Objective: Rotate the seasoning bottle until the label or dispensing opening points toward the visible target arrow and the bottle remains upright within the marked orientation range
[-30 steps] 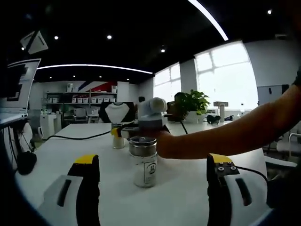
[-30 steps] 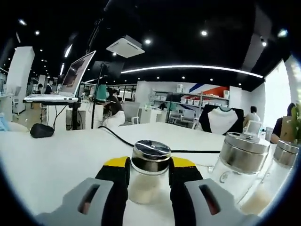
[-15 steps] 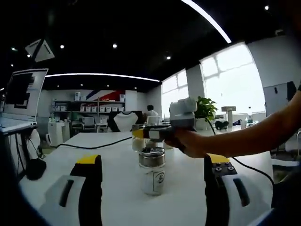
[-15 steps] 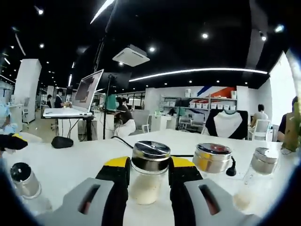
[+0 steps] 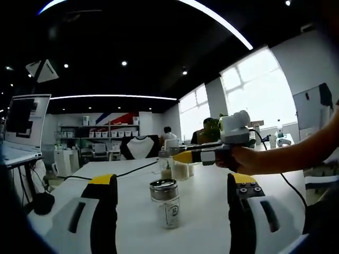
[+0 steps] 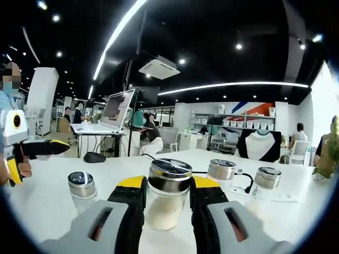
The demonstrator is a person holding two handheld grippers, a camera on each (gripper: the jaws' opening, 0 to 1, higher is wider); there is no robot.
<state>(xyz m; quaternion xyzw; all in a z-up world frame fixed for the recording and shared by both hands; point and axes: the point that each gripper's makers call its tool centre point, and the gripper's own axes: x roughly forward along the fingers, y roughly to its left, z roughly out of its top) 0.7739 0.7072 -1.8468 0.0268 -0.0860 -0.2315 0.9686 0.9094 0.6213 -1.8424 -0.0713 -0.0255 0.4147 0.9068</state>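
Observation:
My right gripper (image 6: 169,184) is shut on a glass seasoning bottle (image 6: 168,207) that has a shiny metal lid and pale powder inside. The bottle stands upright between the jaws. Whether its base touches the white table (image 6: 42,203) I cannot tell. My left gripper (image 5: 171,181) is open wide. A second bottle (image 5: 164,203) of the same kind stands on the table ahead of it, with its label facing me. In the left gripper view the right gripper (image 5: 204,155) comes in from the right, held by a hand (image 5: 241,158). In the right gripper view the left gripper (image 6: 39,150) is at the far left.
The standing bottle (image 6: 82,188) is left of my right jaws, and two more bottles (image 6: 221,170) (image 6: 267,178) stand to the right beside a black cable (image 6: 244,180). A laptop on a stand (image 6: 115,110) and a mouse (image 6: 95,157) sit at the table's far side. People sit farther back.
In the left gripper view the right gripper has swung right and away from the standing bottle. It has stayed shut on its bottle. The right gripper view has turned, bringing the left gripper into sight.

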